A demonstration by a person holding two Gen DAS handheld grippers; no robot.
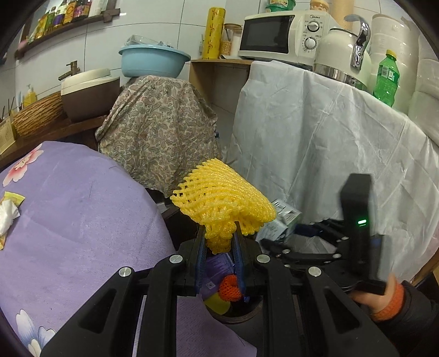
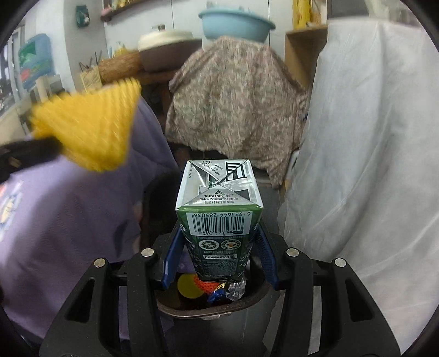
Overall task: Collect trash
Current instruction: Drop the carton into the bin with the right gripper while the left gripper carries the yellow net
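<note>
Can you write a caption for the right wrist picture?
Right gripper holds a green drink carton over the trash bin.

Both cameras sit just behind jaws, look forward and down, very close. Both see trash bin [image 1: 238, 315] [image 2: 214, 306], blue bowl [image 1: 153, 60] [image 2: 236, 24].

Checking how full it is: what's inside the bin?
Inside the bin: a yellow disc, orange foam net and crumpled foil. The carton hides the rest.
</note>
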